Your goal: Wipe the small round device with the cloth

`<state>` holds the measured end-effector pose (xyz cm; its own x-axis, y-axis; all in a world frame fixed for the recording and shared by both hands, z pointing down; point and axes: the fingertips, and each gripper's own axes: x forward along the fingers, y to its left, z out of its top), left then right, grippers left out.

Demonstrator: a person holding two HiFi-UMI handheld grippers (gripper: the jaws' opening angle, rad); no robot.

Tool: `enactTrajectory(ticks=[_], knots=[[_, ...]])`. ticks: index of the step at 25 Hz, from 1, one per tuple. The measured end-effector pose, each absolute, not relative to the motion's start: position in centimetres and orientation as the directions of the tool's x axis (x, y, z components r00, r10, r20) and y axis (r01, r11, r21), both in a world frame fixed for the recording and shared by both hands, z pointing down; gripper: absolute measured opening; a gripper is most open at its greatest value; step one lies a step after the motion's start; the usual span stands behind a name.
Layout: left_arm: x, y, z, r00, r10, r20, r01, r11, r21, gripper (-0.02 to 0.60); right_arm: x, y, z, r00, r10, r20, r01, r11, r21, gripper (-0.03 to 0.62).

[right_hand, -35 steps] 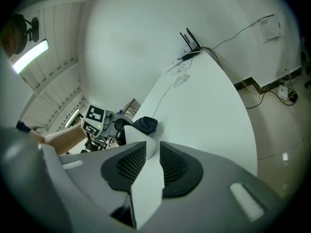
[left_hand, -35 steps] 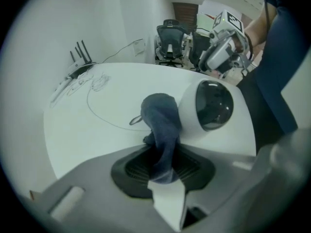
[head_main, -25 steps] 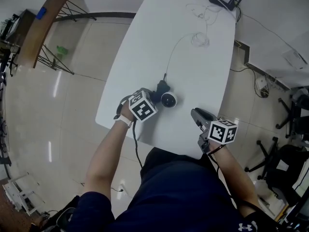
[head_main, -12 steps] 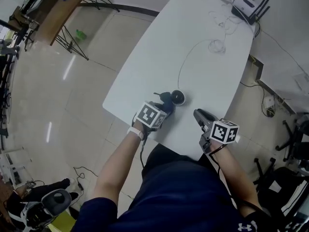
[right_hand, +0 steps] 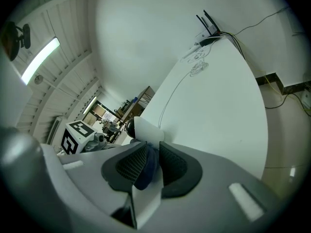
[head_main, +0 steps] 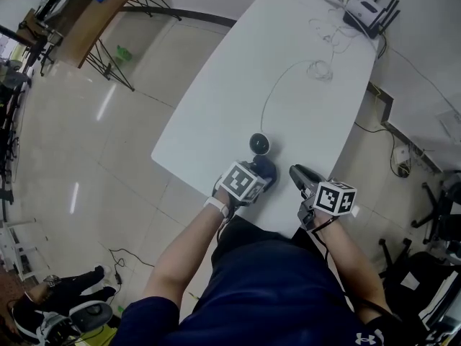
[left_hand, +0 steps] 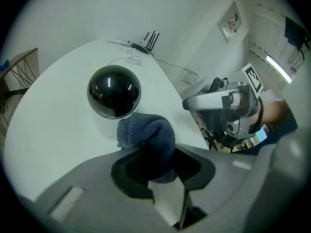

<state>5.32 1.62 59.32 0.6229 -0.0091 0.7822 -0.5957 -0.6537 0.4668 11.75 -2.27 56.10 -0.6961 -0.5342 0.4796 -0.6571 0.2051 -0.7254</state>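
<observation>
Small round device [left_hand: 114, 93], a black dome on a white body, stands upright on the white bench [head_main: 288, 99], towards the near edge and the person. Left claw [left_hand: 158, 161] is clamped on a bunched dark blue cloth [left_hand: 148, 135]. The wad sticks out past the pads and sits low against the device's white body on its near side, below the dome. Actual contact cannot be settled from either view. Right claw [right_hand: 146, 164] is over the near edge of the bench, just right of the left claw and pointing towards the device. Its pads are nearly together on a fold of dark blue fabric [right_hand: 144, 168]. Whether that fold is part of the same cloth I cannot tell. A thin white cable [head_main: 277, 85] runs from the device to a coil at the far end, near a router [head_main: 364, 9] with antennas.
</observation>
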Motion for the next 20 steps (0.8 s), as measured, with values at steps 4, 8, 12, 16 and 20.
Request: enactTrajectory(ticks=[4, 8, 12, 16, 20], knots=[[6.7, 1.6, 58.5, 0.658, -0.034, 0.752, -0.581, -0.658, 0.479, 0.109, 12.9, -2.1, 56.0, -0.683, -0.555, 0.474, -0.657, 0.186, -0.730, 0.086], [7.0, 1.3, 56.6, 0.692, -0.068, 0.719, -0.573, -0.656, 0.490, 0.109, 14.1, -2.2, 55.7, -0.677, -0.577, 0.458, -0.651, 0.179, -0.737, 0.086], [7.5, 0.9, 54.1, 0.761, -0.095, 0.642, -0.535, -0.652, 0.537, 0.109, 14.1, -2.3, 54.3, -0.735, -0.573, 0.364, -0.554, 0.197, -0.809, 0.094], [7.6, 0.0, 50.4, 0.848, -0.135, 0.512, -0.462, -0.660, 0.592, 0.109, 11.8, -1.9, 50.5, -0.840, -0.538, 0.066, -0.207, 0.206, -0.956, 0.282], [7.4, 0.0, 47.4, 0.904, -0.116, 0.411, -0.367, -0.704, 0.609, 0.109, 9.0, -1.4, 48.6, -0.885, -0.465, -0.040, -0.095, 0.264, -0.960, 0.348]])
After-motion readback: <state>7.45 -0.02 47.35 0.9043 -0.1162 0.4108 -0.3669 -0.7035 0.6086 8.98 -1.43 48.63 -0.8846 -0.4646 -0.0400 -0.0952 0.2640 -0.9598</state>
